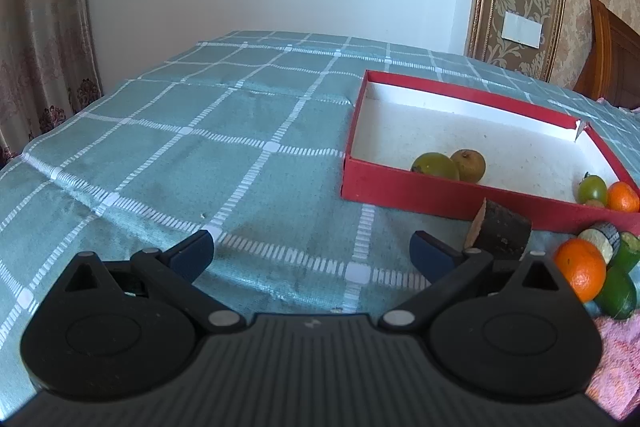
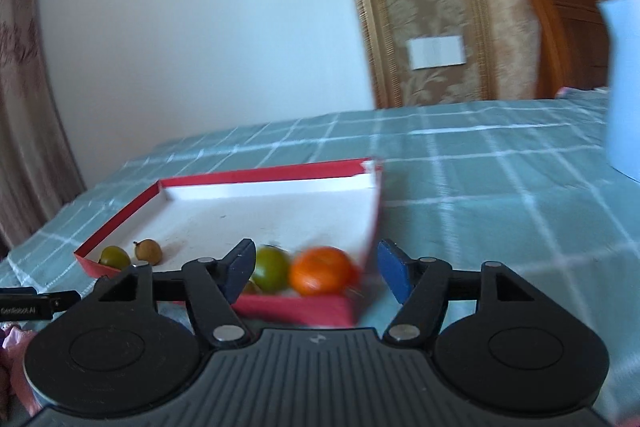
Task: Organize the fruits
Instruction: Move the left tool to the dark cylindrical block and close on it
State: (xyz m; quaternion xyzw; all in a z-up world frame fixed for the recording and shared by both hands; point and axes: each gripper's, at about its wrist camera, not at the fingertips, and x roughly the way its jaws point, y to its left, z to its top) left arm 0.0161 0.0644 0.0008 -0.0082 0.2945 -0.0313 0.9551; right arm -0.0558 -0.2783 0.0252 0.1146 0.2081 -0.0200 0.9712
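Red box (image 1: 460,193) | left gripper (image 1: 312,251) spread, empty | right gripper (image 2: 316,267) spread | only right view: white jug (image 2: 624,83)

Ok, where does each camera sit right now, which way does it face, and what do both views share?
Left wrist: on the left claw, facing across the checked tablecloth, with the red box at right; only its own open fingers show.
Right wrist: on the right claw, facing the box's near right corner; its open fingers and, at left, part of another black tool show.
Shared: red box, orange, green fruit, tablecloth, wall.
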